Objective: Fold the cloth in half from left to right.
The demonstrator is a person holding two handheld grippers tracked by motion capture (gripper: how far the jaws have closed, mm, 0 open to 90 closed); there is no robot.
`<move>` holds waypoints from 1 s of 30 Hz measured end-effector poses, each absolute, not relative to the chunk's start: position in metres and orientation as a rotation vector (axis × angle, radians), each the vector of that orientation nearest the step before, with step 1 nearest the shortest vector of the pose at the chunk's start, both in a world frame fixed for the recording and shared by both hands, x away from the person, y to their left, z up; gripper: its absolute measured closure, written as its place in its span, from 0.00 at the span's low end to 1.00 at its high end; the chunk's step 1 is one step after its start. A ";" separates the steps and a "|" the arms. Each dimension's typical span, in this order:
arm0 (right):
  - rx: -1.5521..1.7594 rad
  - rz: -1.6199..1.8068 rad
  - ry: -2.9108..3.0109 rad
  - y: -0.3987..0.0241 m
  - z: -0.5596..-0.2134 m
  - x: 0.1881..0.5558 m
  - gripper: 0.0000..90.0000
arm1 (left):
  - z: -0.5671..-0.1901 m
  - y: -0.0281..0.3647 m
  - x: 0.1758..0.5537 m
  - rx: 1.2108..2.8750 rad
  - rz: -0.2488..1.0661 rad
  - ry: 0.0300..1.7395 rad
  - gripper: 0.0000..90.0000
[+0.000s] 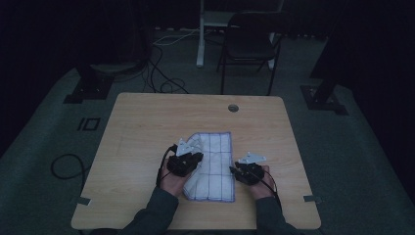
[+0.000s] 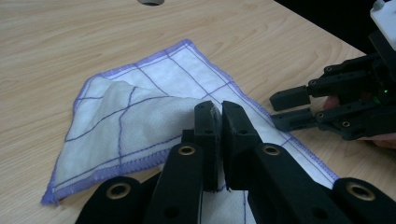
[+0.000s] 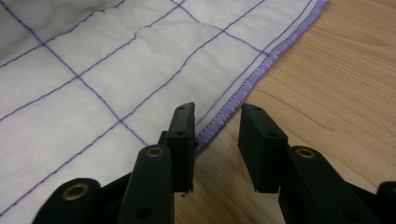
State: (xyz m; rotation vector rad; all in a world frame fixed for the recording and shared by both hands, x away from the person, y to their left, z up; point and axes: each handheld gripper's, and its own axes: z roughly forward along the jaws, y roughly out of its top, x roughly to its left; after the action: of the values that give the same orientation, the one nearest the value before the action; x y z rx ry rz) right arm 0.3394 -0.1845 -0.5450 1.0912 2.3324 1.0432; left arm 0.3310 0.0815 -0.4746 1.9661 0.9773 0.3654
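A white cloth (image 1: 211,169) with a purple grid and purple hem lies on the wooden table (image 1: 142,127) near its front edge. Its left side is folded over onto itself (image 2: 135,116). My left gripper (image 1: 196,157) is over that left part, and its jaws (image 2: 218,112) are shut on a pinch of the cloth. My right gripper (image 1: 233,170) is at the cloth's right hem, jaws open (image 3: 217,116), one jaw over the cloth (image 3: 93,70) and the other over bare wood. From the left gripper view, the right gripper (image 2: 282,108) stands open beside the hem.
A round cable hole (image 1: 233,107) sits near the table's far edge. Behind the table stand a dark folding chair (image 1: 249,44) and a white post (image 1: 200,34). Cables (image 1: 161,83) lie on the dim floor. Bare wood surrounds the cloth.
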 end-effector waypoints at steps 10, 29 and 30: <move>1.092 1.042 2.326 -0.185 -0.544 0.339 0.73 | -0.478 0.069 0.336 1.985 0.353 0.961 0.96; 1.089 1.034 2.331 -0.185 -0.545 0.339 0.80 | -0.481 0.047 0.345 2.017 0.331 0.930 0.96; 1.091 1.036 2.332 -0.186 -0.545 0.339 0.80 | -0.481 0.045 0.345 2.021 0.329 0.928 0.96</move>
State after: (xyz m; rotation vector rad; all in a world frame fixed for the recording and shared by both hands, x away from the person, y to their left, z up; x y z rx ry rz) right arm 0.3393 -0.1856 -0.5446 1.0905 2.3321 1.0356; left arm 0.3451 0.0451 -0.4815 2.0214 0.9282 0.3286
